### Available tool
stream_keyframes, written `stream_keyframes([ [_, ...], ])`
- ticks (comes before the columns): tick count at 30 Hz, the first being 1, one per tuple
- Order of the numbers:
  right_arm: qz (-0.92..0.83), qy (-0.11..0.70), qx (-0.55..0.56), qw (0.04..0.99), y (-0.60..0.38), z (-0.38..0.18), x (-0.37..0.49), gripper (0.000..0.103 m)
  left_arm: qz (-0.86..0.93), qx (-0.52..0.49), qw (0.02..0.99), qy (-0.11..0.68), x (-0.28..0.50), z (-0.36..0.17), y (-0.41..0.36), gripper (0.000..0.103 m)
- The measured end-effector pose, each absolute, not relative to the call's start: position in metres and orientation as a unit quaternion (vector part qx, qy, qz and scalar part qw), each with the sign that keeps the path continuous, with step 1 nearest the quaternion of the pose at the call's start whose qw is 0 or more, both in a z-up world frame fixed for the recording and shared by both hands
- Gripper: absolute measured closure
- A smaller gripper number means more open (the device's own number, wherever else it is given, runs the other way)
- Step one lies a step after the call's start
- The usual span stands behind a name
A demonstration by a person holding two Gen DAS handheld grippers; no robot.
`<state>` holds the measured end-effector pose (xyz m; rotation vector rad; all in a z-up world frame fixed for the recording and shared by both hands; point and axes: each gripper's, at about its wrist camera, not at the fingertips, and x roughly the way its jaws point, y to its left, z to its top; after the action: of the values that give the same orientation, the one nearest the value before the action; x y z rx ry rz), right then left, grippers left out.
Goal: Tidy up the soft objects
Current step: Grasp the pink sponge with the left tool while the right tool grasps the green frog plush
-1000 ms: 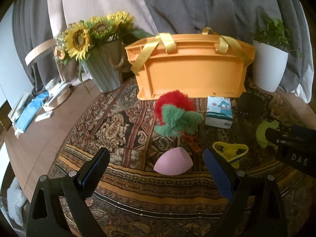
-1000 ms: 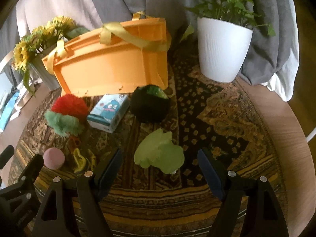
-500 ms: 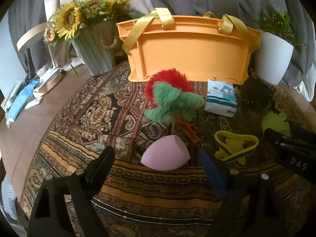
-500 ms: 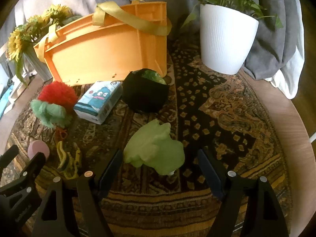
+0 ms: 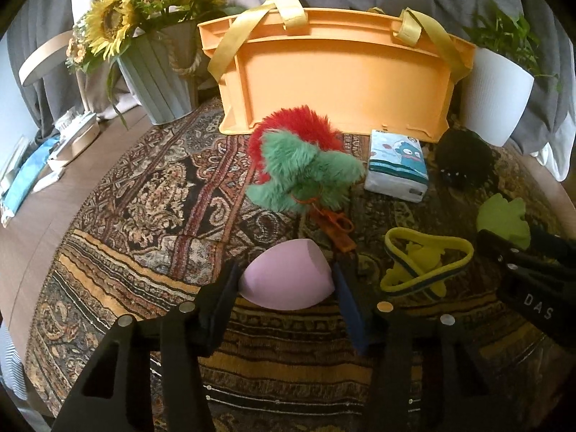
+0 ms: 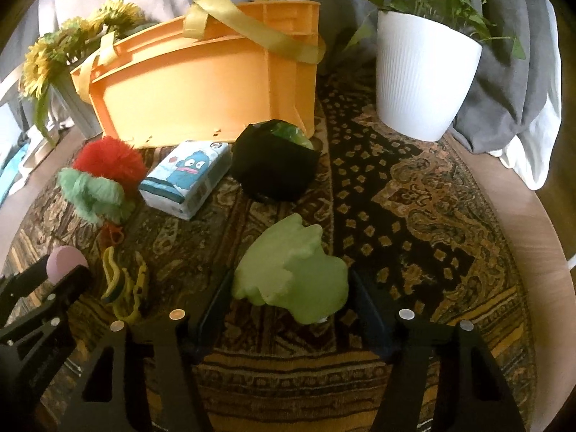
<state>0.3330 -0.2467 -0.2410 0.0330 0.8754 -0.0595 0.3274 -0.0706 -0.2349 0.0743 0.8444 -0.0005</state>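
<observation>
My left gripper [image 5: 286, 280] is closed around a pink egg-shaped sponge [image 5: 286, 279] that lies on the rug, both pads touching its sides. My right gripper [image 6: 291, 288] is closed around a light green soft toy [image 6: 291, 277] on the rug, both pads at its sides. A red and green fluffy toy [image 5: 306, 165], a tissue pack [image 5: 397, 167], a black soft object [image 5: 464, 160] and a yellow band [image 5: 424, 262] lie on the rug before the orange basket [image 5: 338, 79].
A sunflower pot [image 5: 158, 82] stands back left and a white plant pot [image 6: 421, 75] back right. An orange clip [image 5: 333, 226] lies beside the fluffy toy. The patterned rug [image 5: 151, 194] covers a round wooden table [image 6: 532, 223]. Grey curtains hang behind.
Both grippers have moved forward and down and narrowed from wide open. The left now clasps the pink sponge and the right the green toy.
</observation>
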Motion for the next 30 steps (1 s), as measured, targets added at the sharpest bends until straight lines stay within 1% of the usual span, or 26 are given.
stream_keyframes([
  [5,-0.030,0.420,0.021,0.907,-0.249,-0.237,0.329,0.037,0.001,0.041,0.913,0.406,0.323,-0.231,-0.070,0.052],
  [14,-0.026,0.391,0.024,0.920,-0.244,-0.206,0.312,0.037,-0.010,0.035,0.922,0.384,0.310,-0.208,-0.066,0.052],
  [30,-0.021,0.331,0.038,0.943,-0.227,-0.145,0.284,0.037,-0.027,0.027,0.948,0.317,0.287,-0.145,-0.054,0.052],
])
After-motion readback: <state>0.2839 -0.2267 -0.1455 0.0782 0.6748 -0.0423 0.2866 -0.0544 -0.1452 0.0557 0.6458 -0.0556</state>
